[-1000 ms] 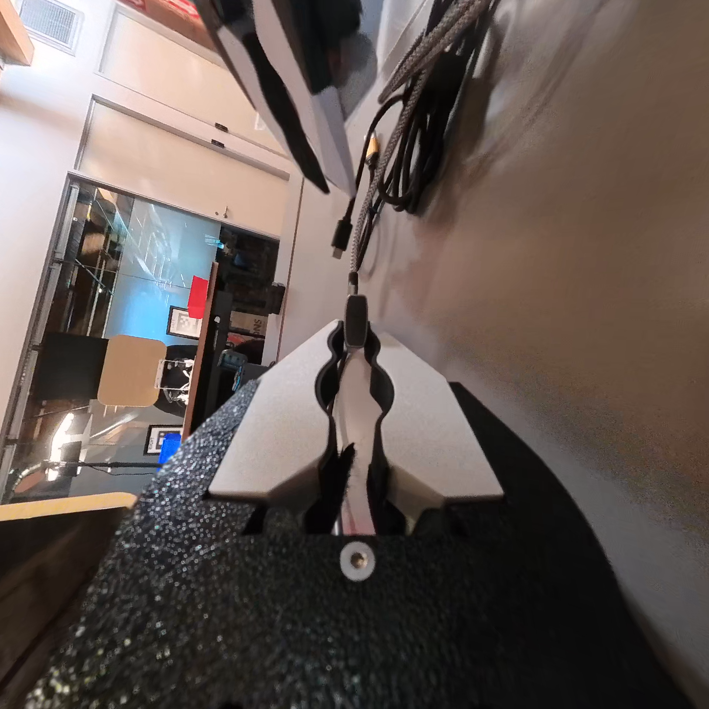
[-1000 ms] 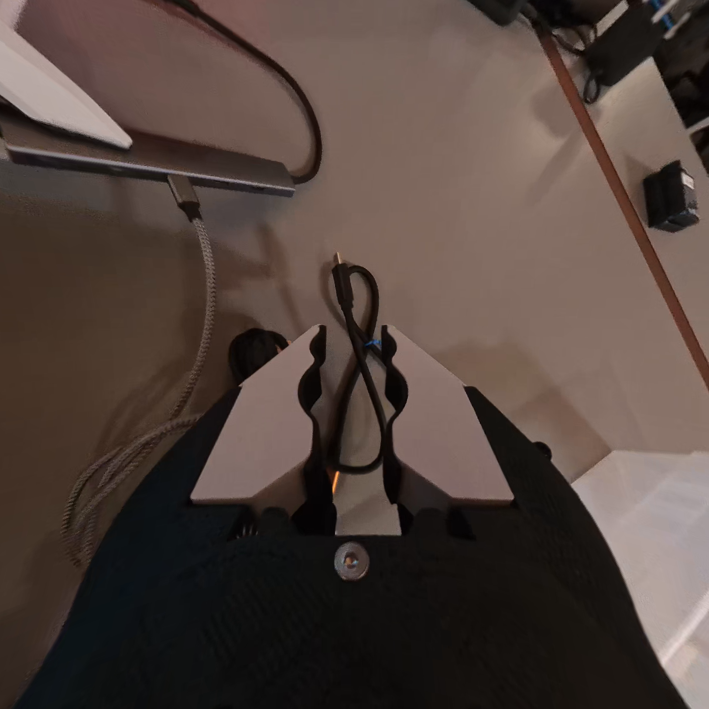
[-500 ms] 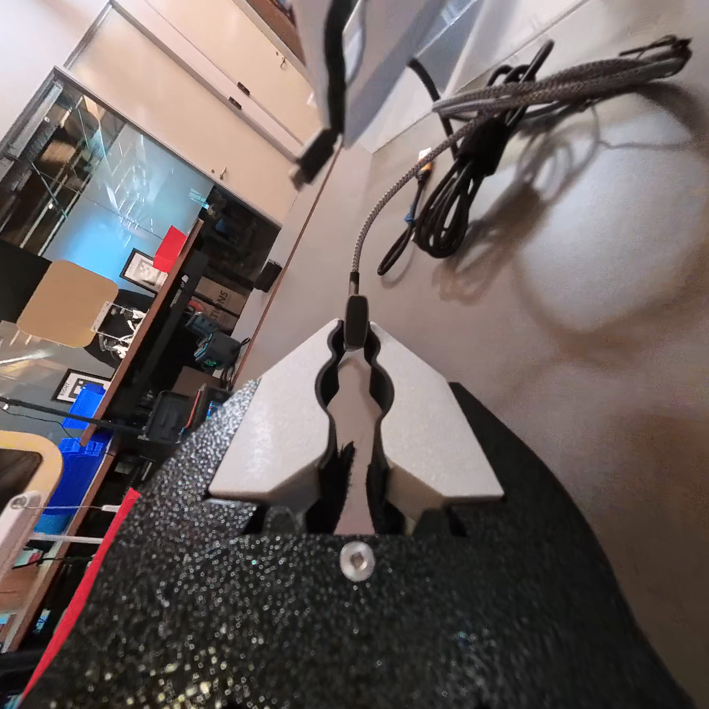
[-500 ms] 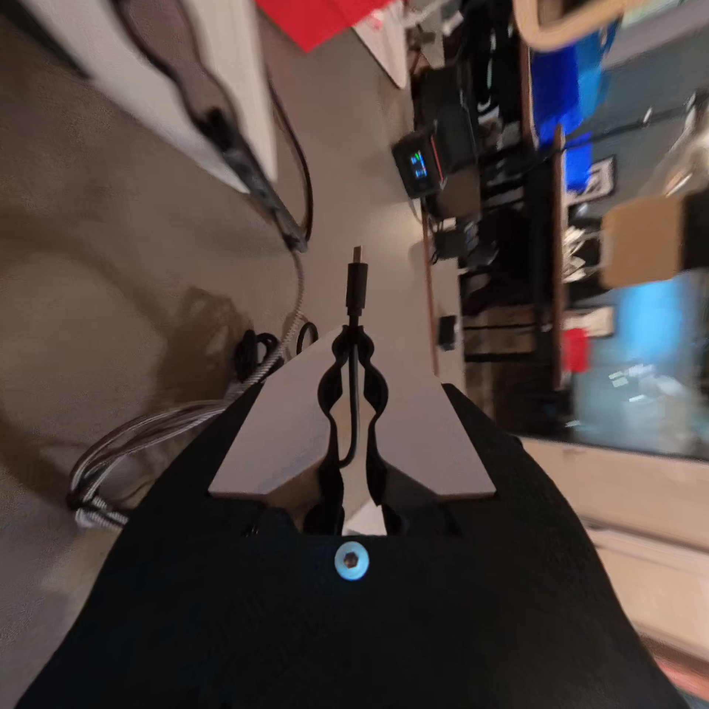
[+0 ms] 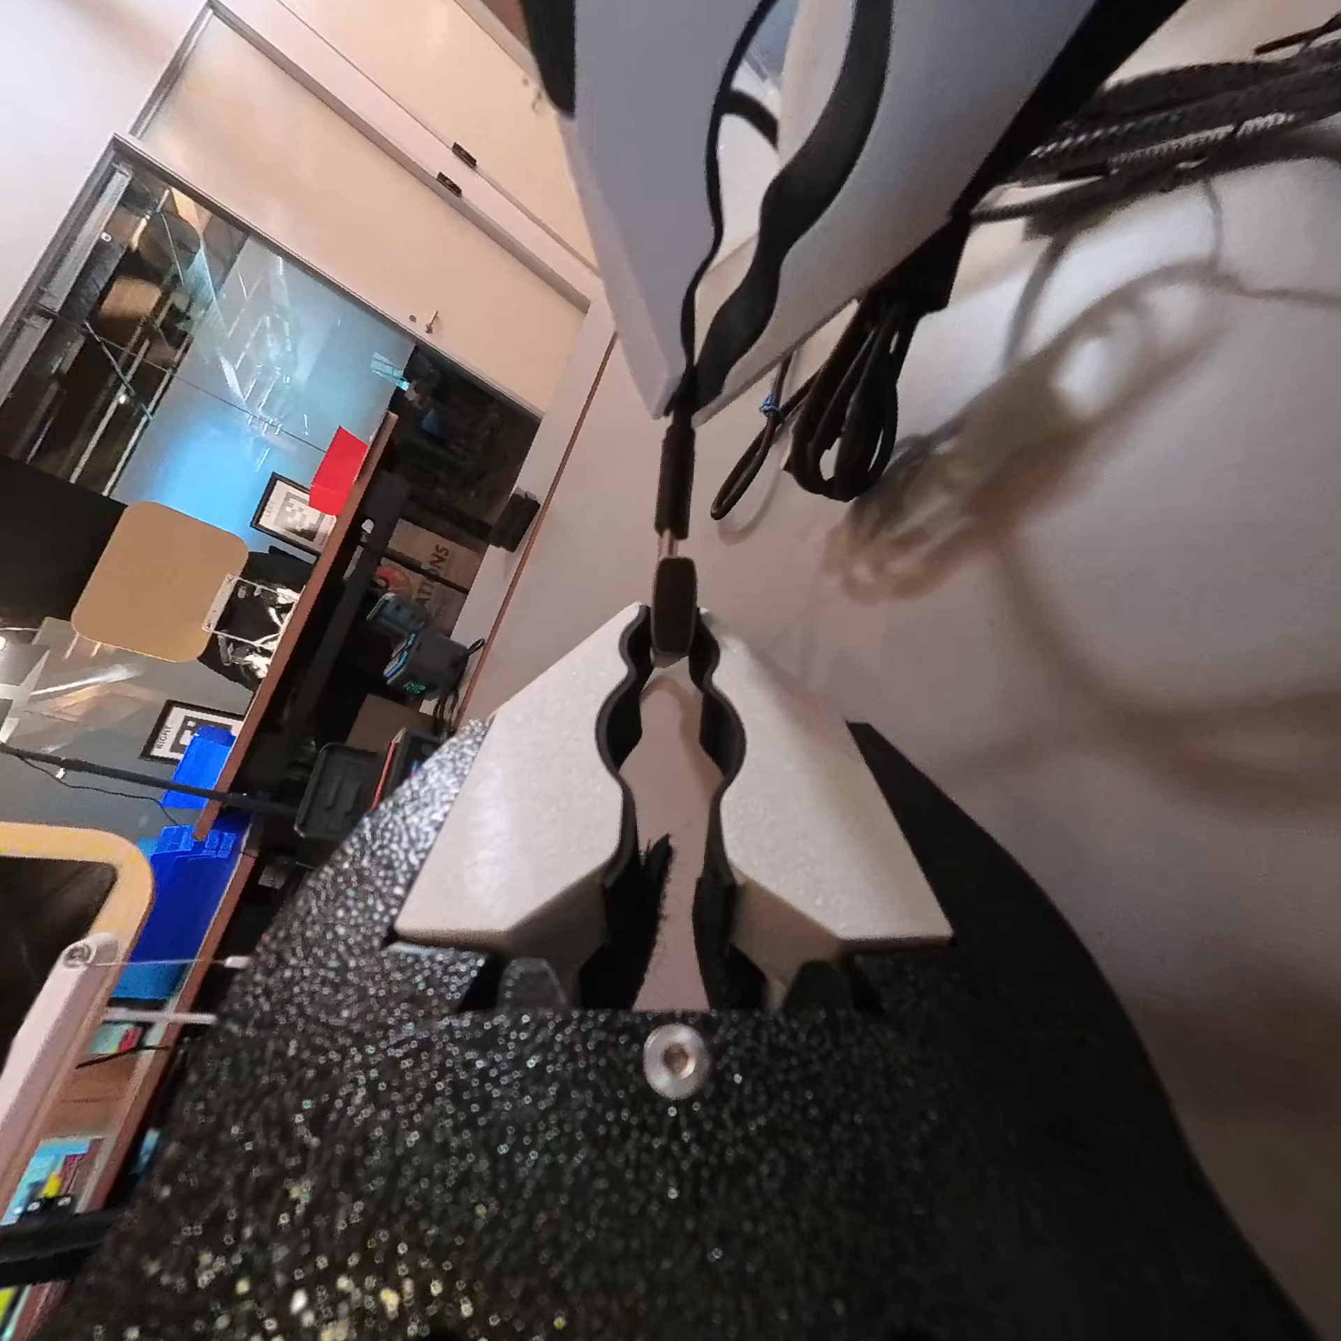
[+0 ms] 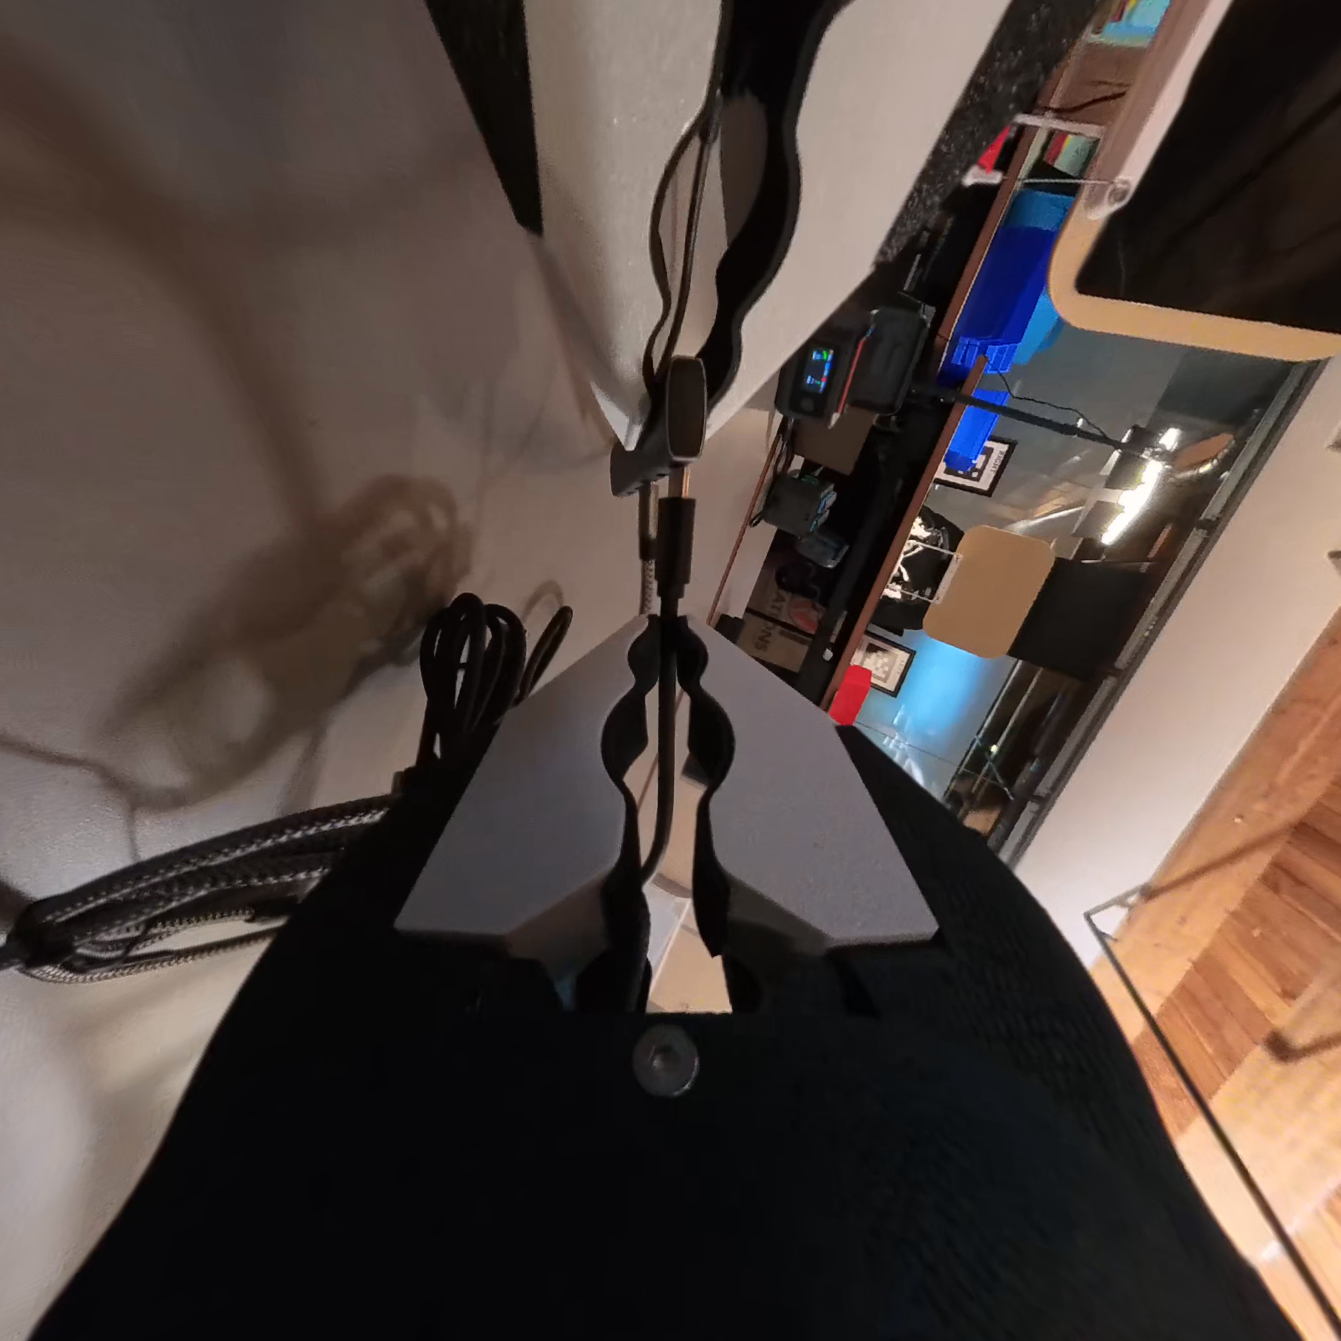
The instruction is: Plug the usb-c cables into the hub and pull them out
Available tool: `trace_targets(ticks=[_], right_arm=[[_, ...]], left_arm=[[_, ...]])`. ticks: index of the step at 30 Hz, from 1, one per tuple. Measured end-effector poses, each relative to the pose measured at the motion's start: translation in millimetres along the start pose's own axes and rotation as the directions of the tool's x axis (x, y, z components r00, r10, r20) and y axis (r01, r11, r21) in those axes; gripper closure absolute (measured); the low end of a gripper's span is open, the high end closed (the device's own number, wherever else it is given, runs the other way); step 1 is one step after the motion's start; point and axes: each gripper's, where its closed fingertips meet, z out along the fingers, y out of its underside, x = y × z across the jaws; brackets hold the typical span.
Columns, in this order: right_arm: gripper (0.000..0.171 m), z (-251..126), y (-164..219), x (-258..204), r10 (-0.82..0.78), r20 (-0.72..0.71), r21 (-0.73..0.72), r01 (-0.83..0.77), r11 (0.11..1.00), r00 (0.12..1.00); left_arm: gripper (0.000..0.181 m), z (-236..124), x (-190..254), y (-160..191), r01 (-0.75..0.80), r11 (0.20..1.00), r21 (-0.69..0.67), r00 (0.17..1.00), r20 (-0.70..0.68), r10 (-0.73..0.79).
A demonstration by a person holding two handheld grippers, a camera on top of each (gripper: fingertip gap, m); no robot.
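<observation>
A: The left gripper (image 5: 673,630) pinches the grey hub (image 5: 672,608) end-on at its tips; the right gripper (image 6: 669,625) is clamped on the black usb-c cable (image 6: 666,740), plug (image 6: 675,533) straight ahead at the hub's port.

B: Risk?

A: A tilted plug could jam, or the cord slip between the 2 fingers. The braided cable (image 6: 651,548) already sits beside it.
</observation>
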Motion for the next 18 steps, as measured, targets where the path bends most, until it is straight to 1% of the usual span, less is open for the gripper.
trace_targets(ticks=[5, 12, 18], right_arm=[[0.169, 0.8, 1.2, 0.6, -0.054, -0.013, 0.008, 0.054, 0.998, 0.998], [0.169, 2.8, 0.7, 6.4, -0.194, -0.128, -0.002, 0.195, 0.981, 0.973], [0.169, 4.0, 2.0, 5.6, -0.171, -0.126, -0.001, 0.172, 0.985, 0.977]], left_arm=[[0.173, 1.6, -1.0, -0.3, -0.007, 1.000, 0.001, 1.000, -0.008, 0.007], [0.173, 2.4, -4.0, 0.6, 0.018, 1.000, 0.005, 1.000, -0.023, -0.018], [0.173, 4.9, -4.3, -0.1, 0.006, 1.000, -0.006, 1.000, -0.025, -0.007]])
